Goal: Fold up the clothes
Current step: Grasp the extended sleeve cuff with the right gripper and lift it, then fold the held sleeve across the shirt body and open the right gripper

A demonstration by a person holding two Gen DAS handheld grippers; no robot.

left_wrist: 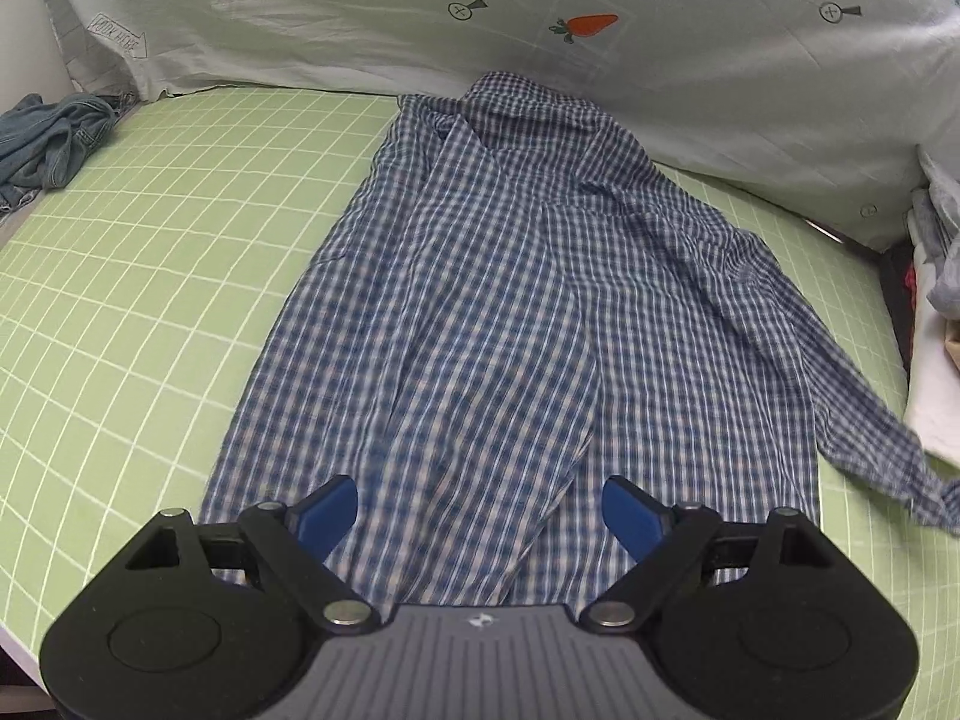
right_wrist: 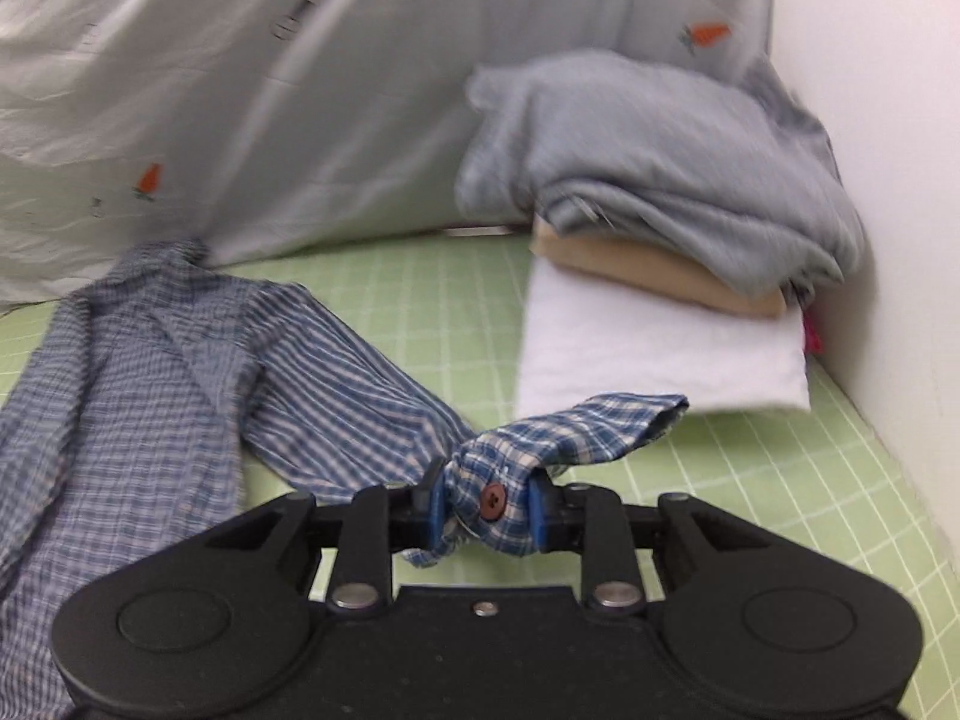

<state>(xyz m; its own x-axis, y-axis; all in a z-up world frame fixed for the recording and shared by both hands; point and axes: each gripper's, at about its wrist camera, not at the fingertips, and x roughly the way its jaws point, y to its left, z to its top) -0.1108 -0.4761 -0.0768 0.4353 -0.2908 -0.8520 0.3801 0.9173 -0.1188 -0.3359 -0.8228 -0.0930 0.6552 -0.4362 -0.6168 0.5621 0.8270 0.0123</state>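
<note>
Nearest the right wrist camera, the right tongs (right_wrist: 487,515) pinch the buttoned cuff (right_wrist: 576,429) of the checked shirt (left_wrist: 510,312), the blue pads pressed on bunched cloth around a brown button (right_wrist: 493,499), with the cuff's free end flopping out beyond them. The left tongs (left_wrist: 480,516) stand wide with nothing between them, poised over the shirt's hem. The shirt lies mostly spread on the green gridded bed sheet (left_wrist: 150,240), hem near, collar (left_wrist: 510,102) far, one sleeve (right_wrist: 360,396) trailing out to the side toward the held cuff. The fabric looks thin, light and limp, likely to sag and wrinkle wherever it is unsupported, so a firm nip on doubled edges such as the cuff, the hem corners or the shoulder seam probably carries it best. Further off, a stack of folded clothes (right_wrist: 660,300) sits at the sheet's right edge. A crumpled denim garment (left_wrist: 54,138) lies at the far left, and a pale carrot-print cover (left_wrist: 600,18) rises behind.
</note>
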